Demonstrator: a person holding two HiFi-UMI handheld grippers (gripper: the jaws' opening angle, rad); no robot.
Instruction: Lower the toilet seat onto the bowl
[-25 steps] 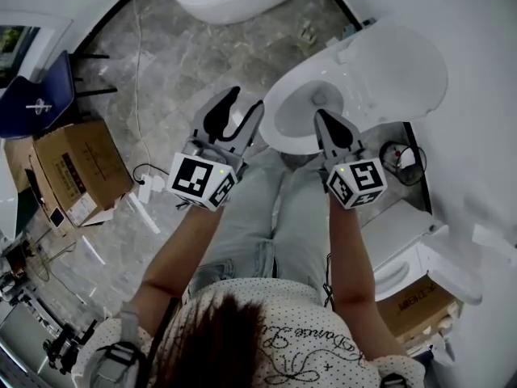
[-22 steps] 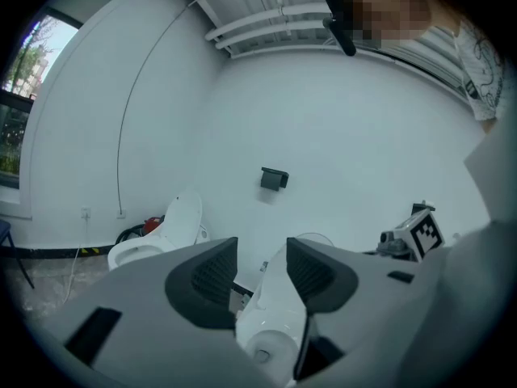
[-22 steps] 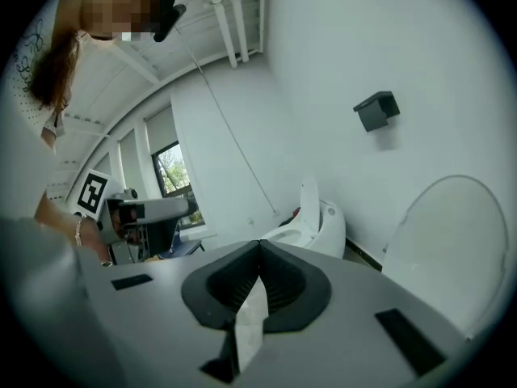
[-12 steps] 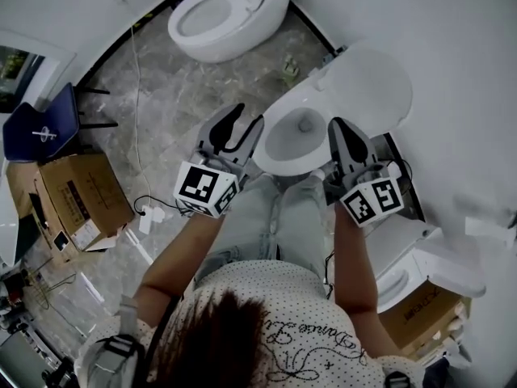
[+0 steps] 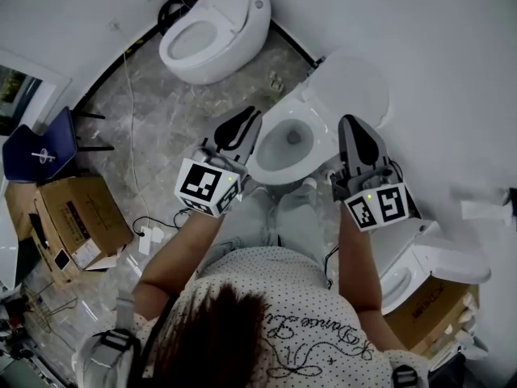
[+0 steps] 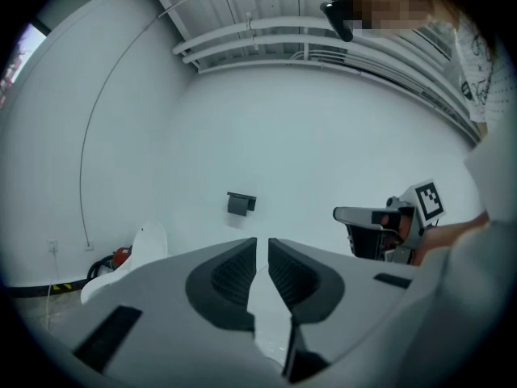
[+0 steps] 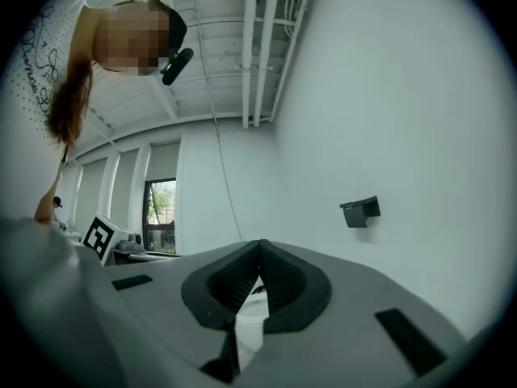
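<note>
A white toilet stands in front of me in the head view, its bowl (image 5: 284, 145) uncovered. The raised seat and lid (image 5: 349, 86) lean back toward the wall; I cannot tell one from the other. My left gripper (image 5: 252, 120) hovers over the bowl's left rim. Its jaws have just been closing to a narrow slit, and nothing is between them (image 6: 262, 242). My right gripper (image 5: 350, 123) is shut and empty (image 7: 259, 246), beside the bowl's right rim and below the raised lid. Neither gripper touches the toilet.
A second toilet (image 5: 213, 31) stands at the far left by the wall. A cardboard box (image 5: 77, 208) and a blue chair (image 5: 42, 148) are at the left, with a cable (image 5: 153, 231) on the marble floor. Another white fixture (image 5: 432, 259) sits close on the right. A black holder (image 7: 360, 210) hangs on the wall.
Both grippers have risen and now point level at the wall. The left jaws went from wide open to a narrow slit. The right jaws stayed shut.
</note>
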